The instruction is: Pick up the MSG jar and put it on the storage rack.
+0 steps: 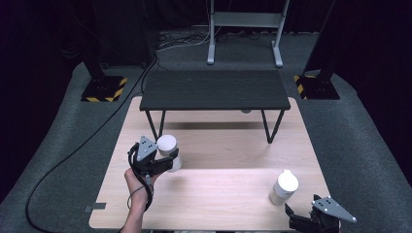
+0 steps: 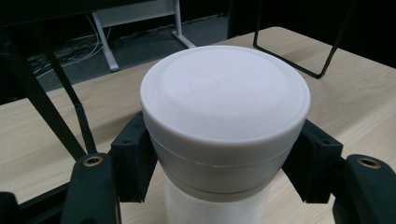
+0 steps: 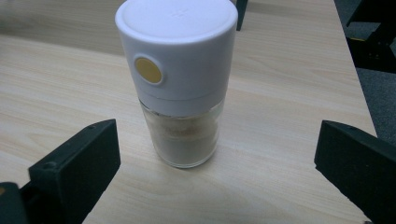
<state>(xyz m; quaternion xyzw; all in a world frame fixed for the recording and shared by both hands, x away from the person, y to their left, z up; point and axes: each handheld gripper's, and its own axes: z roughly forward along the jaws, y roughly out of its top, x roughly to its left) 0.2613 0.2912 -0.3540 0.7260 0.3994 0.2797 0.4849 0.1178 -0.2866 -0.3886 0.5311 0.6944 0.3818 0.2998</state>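
High view frames a pale wooden worktop [image 1: 218, 194] with a low black shelf [image 1: 214, 90] standing on thin legs across its far edge. Near the left edge of the worktop, just in front of the shelf's left legs, a white jar [image 1: 168, 151] is gripped by the left gripper [image 1: 163, 162], which is carried in a hand [image 1: 137, 187] entering from the near edge. In the left gripper view, the jar [image 2: 224, 116] is seen clamped below its broad, flat white lid, one black finger [image 2: 133, 163] pressed to each side of it. Whether the jar's base rests on the worktop or is lifted off it cannot be told from these views.

Close to the near right corner of the worktop, a small grinder [image 1: 283, 187] with a white cap is stood upright. The right gripper [image 1: 311, 221] is held just beside it at the near edge. In the right gripper view, the grinder [image 3: 180, 93] is shown with a yellow round button on its white cap and a clear lower part holding pale contents. The right fingers [image 3: 77, 163] are spread wide on either side of it, well apart from its walls, so nothing is grasped by them.
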